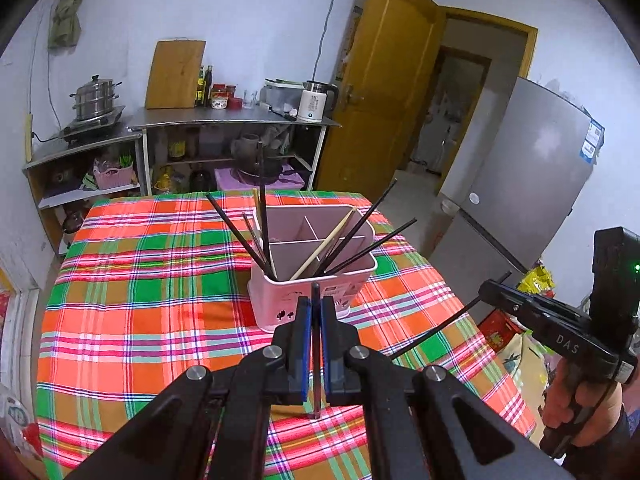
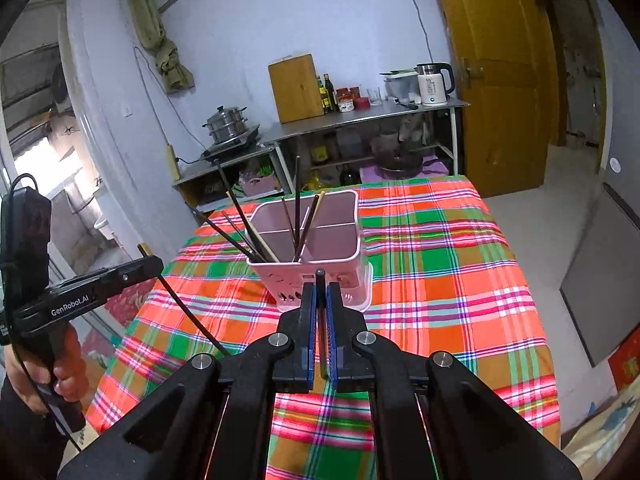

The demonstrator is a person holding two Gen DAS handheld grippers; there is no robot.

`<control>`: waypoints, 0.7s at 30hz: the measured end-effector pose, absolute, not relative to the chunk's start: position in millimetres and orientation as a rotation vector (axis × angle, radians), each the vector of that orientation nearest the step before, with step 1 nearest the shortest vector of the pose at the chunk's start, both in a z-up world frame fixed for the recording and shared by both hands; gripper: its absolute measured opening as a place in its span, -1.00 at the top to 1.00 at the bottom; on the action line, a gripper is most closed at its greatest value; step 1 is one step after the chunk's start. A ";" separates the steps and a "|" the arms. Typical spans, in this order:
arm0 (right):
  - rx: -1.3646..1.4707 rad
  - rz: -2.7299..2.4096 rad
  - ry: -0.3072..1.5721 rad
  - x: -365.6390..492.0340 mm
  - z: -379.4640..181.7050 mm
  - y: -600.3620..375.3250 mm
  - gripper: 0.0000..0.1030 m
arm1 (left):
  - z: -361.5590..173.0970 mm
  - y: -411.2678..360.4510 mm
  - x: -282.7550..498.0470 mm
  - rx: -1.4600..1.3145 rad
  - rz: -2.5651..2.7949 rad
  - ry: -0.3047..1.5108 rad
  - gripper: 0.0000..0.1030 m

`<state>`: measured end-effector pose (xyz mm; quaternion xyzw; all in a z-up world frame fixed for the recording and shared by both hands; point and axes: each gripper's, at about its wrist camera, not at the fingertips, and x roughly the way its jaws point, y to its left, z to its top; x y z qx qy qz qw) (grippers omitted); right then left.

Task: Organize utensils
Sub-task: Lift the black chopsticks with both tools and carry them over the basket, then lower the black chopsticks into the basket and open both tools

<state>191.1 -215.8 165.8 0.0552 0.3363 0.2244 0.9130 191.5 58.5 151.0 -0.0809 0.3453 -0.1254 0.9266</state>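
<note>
Holding one dark chopstick (image 1: pixel 316 344) between closed jaws, the left gripper (image 1: pixel 316 320) faced the pink holder (image 1: pixel 320 284) just ahead; the right gripper (image 2: pixel 321 308) clamped another chopstick (image 2: pixel 320 320). Several chopsticks (image 2: pixel 298 208) already stood inside, so these two remained to insert.

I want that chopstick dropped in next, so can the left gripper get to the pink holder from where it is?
Probably yes. The left gripper, shut on a dark chopstick, sits just short of the pink holder, with only bare plaid tablecloth between; leaning chopsticks crowd the front compartment.
</note>
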 end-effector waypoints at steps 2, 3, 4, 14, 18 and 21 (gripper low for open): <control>0.112 0.465 0.693 190.4 166.3 -215.7 0.91 | 152.3 58.7 191.0 -0.170 -0.264 0.713 0.93; 0.115 0.467 0.692 190.2 167.3 -215.4 0.91 | 153.0 59.5 190.5 -0.170 -0.263 0.716 0.93; 0.117 0.472 0.689 189.7 168.8 -214.8 0.91 | 154.1 60.3 190.0 -0.171 -0.265 0.717 0.93; 0.129 0.495 0.630 188.8 190.8 -211.7 0.92 | 181.5 70.5 192.9 -0.188 -0.269 0.684 0.93; 0.146 0.513 0.601 193.5 205.0 -205.1 0.92 | 196.6 80.9 199.3 -0.213 -0.259 0.658 0.93; 0.162 0.526 0.565 199.4 218.9 -201.0 0.92 | 210.5 89.2 207.1 -0.235 -0.249 0.636 0.93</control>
